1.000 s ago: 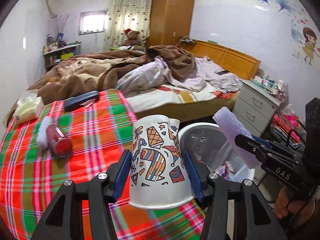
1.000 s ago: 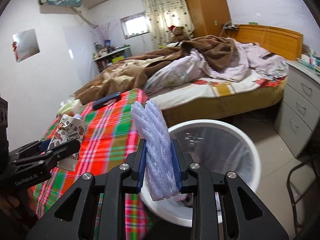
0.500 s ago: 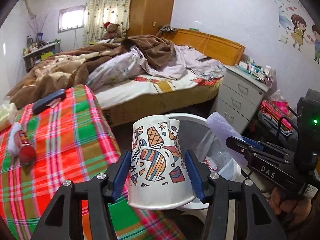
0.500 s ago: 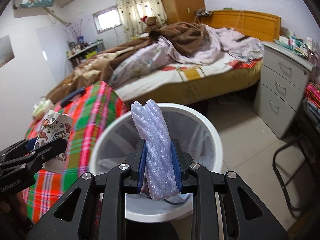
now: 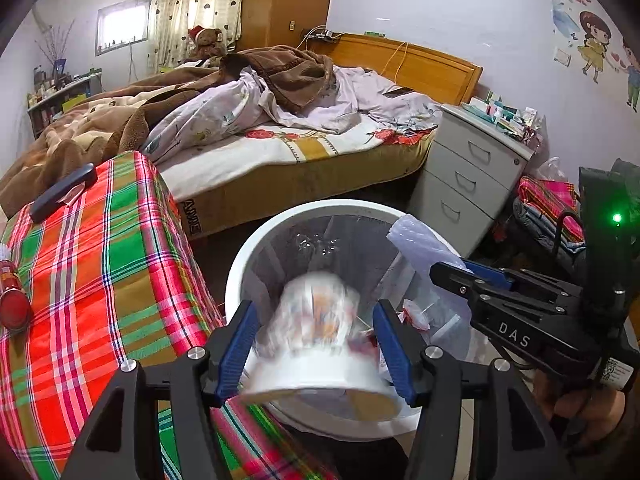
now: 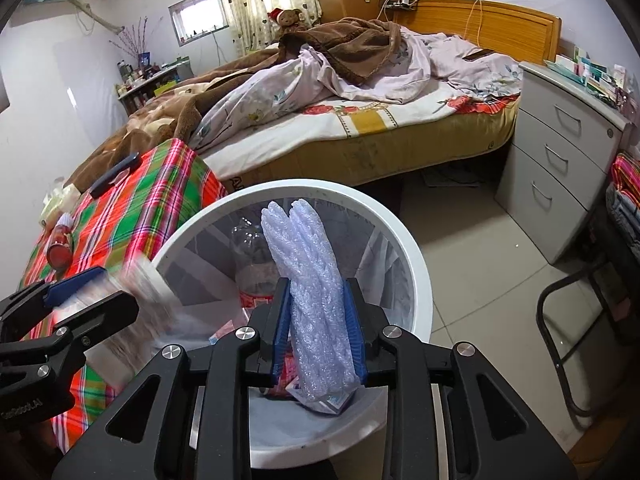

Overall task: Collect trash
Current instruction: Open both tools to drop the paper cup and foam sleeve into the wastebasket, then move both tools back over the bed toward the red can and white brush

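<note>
My left gripper (image 5: 314,344) is open above the white trash bin (image 5: 240,276). The patterned paper cup (image 5: 316,332) is blurred between its spread jaws, free of the pads and falling upside down. My right gripper (image 6: 318,328) is shut on a roll of pale purple foam wrap (image 6: 312,280), held upright over the bin (image 6: 416,280). The foam wrap (image 5: 420,240) and the right gripper (image 5: 452,276) also show in the left wrist view. The left gripper (image 6: 92,292) and the blurred cup (image 6: 140,296) show at the bin's left rim in the right wrist view.
The bin holds a clear plastic bottle (image 6: 252,256) and wrappers. A table with a red-green plaid cloth (image 5: 92,280) stands left of it, with a red can (image 5: 12,304) and a dark case (image 5: 64,192). A bed (image 5: 280,148), a grey drawer unit (image 5: 468,184) and a black chair frame (image 6: 568,320) surround it.
Both grippers moved right from the table to over the bin. The left gripper opened and let go of the paper cup, which now drops. The right gripper still holds the foam wrap.
</note>
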### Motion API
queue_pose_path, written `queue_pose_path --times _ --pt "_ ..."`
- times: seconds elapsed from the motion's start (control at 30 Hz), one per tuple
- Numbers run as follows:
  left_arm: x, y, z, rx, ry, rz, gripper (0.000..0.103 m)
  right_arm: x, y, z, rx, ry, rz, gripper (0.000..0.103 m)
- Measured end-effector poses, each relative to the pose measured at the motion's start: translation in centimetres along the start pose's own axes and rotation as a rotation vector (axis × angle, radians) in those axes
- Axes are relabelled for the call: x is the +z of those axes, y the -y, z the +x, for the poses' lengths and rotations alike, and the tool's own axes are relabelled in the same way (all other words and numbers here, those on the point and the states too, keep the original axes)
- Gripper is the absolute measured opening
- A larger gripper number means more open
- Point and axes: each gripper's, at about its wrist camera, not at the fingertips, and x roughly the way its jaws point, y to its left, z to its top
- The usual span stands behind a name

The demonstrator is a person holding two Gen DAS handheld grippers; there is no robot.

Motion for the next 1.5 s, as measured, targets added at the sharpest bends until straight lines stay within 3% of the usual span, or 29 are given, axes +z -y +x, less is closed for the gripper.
queue_pose_path --times 0.1,0.17,0.8,1.5 --pt "0.0 -0.2 -0.1 -0.011 0.006 -0.012 0.061 0.0 0.0 0.1 0.009 -0.006 -0.002 0.04" --pt "0.0 -0.4 -0.2 -0.015 0.009 -0.018 0.061 0.0 0.0 0.2 0.017 -0.005 0.003 0.055" --pt "-1.1 -3.6 -4.4 0.048 0.068 -0.078 0.062 0.4 -2.7 -1.5 0.045 0.051 -0.03 0.055" --pt "-3.5 -14.2 -12.1 0.243 0.166 -0.228 0.062 1.1 -11.8 -1.6 0.179 0.096 -0.174 0.055"
